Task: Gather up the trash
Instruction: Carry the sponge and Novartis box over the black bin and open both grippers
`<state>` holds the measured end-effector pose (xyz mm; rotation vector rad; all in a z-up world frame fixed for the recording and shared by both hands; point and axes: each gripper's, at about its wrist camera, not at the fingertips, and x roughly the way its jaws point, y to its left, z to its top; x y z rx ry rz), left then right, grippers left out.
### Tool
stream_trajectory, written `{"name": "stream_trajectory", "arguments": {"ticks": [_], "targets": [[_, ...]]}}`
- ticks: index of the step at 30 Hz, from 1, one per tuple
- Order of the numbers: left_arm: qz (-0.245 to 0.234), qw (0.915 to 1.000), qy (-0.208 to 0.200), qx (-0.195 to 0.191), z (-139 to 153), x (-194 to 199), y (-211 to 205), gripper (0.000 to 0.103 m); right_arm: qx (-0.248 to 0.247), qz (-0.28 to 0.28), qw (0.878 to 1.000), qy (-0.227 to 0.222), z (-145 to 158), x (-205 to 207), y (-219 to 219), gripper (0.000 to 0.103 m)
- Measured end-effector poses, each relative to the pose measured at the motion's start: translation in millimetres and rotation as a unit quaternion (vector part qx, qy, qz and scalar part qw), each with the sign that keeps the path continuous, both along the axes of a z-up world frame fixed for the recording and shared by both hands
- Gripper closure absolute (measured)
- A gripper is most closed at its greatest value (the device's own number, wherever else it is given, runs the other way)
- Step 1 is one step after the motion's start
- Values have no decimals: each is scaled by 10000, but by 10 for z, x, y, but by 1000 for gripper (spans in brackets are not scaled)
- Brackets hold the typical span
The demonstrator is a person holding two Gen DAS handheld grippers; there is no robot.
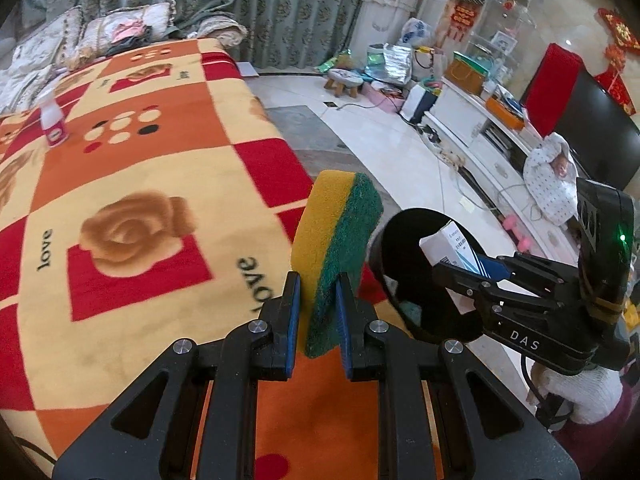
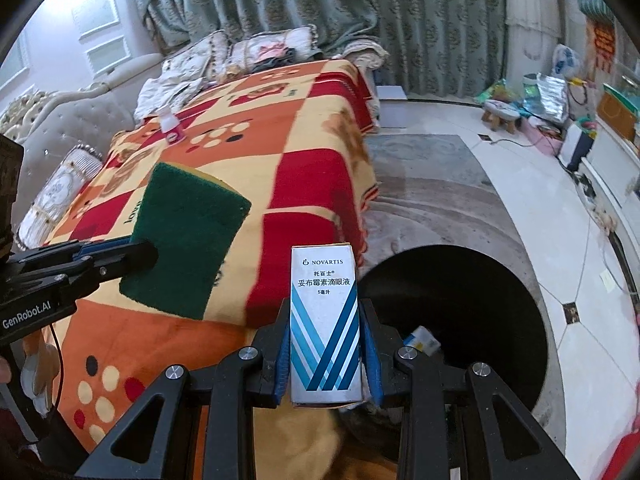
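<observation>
**Two grippers, each holding a piece of trash by the black bin**

The left gripper (image 1: pixel 318 320) is clamped on a sponge (image 1: pixel 336 256). The sponge is yellow on one side and green on the other. It stands up between the blue pads (image 1: pixel 293 320), with most of it sticking out past the tips.

The right gripper (image 2: pixel 326 350) is clamped on a small white box (image 2: pixel 324 320) with blue stripes. The box stands upright between the pads, and it has "NOVARTIS" printed at the top.

The two grippers are close side by side. The sponge is on the left and the box is on the right.

A round black bin (image 2: pixel 460 308) sits on the floor just past the box, a little to its right. Inside the bin lies a small blue and white packet (image 2: pixel 422 340). In the left view the box is in front of the bin's opening.

To the left is a surface covered by a blanket (image 1: pixel 140 184) with red, orange and cream squares, roses and the word "love". Far away on the blanket stands a small white bottle (image 1: pixel 54 120) with a pink label. Beyond it are pillows (image 1: pixel 120 28) and a green curtain (image 1: pixel 248 4).
</observation>
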<state>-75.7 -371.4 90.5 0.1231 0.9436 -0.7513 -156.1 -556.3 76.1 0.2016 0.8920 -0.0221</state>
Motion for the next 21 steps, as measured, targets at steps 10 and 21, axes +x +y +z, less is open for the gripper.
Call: {"name": "stream_trajectory", "arguments": {"ticks": [10, 21], "targets": [[-320, 9993, 206, 2, -100, -63, -429, 88, 57, -379, 9992, 142, -113, -130, -360, 74], [-501, 9978, 434, -32, -218, -93, -766, 88, 163, -676, 9972, 281, -273, -214, -667, 74]]}}
